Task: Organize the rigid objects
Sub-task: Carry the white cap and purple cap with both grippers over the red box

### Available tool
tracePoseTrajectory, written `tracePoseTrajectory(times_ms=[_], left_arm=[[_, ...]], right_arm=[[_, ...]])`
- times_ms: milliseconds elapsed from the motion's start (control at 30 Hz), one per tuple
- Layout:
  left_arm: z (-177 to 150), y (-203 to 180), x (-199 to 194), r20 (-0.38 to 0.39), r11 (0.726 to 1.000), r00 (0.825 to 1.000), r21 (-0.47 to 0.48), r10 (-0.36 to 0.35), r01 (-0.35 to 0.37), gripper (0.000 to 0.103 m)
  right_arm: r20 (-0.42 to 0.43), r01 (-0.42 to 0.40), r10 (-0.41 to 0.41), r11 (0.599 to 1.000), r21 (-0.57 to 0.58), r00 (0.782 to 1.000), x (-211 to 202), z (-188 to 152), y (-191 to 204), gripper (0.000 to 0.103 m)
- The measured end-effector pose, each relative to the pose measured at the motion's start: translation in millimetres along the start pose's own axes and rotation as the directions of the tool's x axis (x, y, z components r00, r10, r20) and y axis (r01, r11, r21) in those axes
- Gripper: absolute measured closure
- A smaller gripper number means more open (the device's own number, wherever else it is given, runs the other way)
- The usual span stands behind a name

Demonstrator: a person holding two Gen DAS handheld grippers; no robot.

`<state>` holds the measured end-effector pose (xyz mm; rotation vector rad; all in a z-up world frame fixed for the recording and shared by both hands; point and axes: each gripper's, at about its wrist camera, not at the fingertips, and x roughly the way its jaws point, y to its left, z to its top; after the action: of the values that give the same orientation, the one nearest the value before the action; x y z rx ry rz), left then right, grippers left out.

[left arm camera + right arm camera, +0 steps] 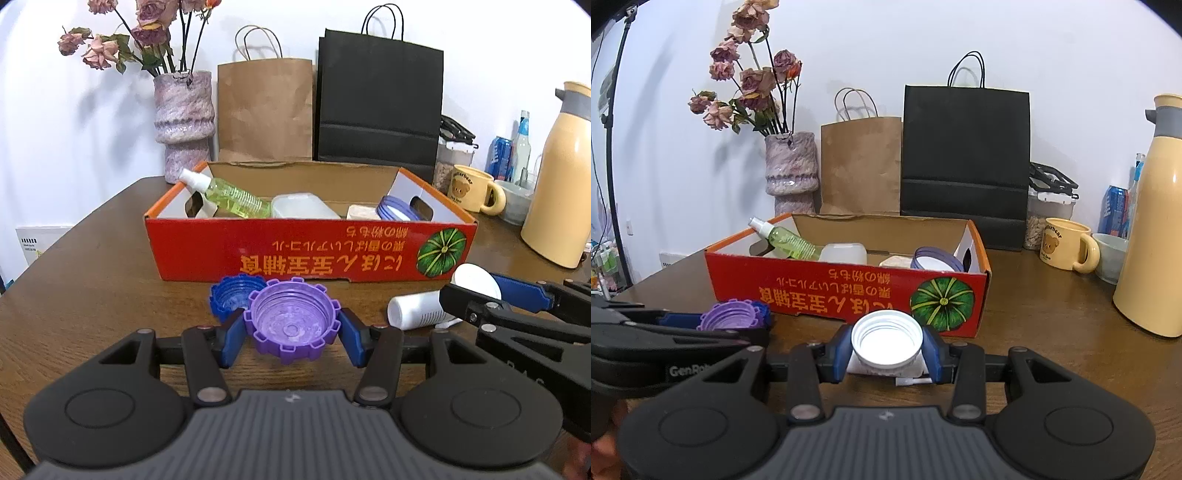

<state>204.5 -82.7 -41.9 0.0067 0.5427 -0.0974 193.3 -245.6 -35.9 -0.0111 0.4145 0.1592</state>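
My left gripper [291, 334] is shut on a purple gear-edged lid [291, 325], held open side up in front of the red cardboard box [310, 251]. A blue gear-edged lid [234, 295] lies just behind it on the table. My right gripper [886, 352] is shut on a white lid [886, 339], open side up; a white bottle [417, 308] lies on its side under it. The box holds a green spray bottle [232, 197], a clear container [303, 208] and a purple-rimmed lid [397, 208].
Behind the box stand a pink vase with dried roses [184, 125], a brown paper bag [264, 110] and a black bag [380, 107]. At the right are a yellow mug [469, 188], a cream thermos [561, 184], a can and jars.
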Motion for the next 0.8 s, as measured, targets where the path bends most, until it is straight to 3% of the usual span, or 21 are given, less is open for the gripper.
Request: tracePoseTrajectory(times_ms=[800], left_arm=[[31.2,10.5,-5.4,0.057,1.000,0.998,-0.023,-0.001,0.002,0.048]], right_arm=[[0.053,0.002,-0.001,1.000,-0.007,0.999,4.8,25.0,3.0,0.063]])
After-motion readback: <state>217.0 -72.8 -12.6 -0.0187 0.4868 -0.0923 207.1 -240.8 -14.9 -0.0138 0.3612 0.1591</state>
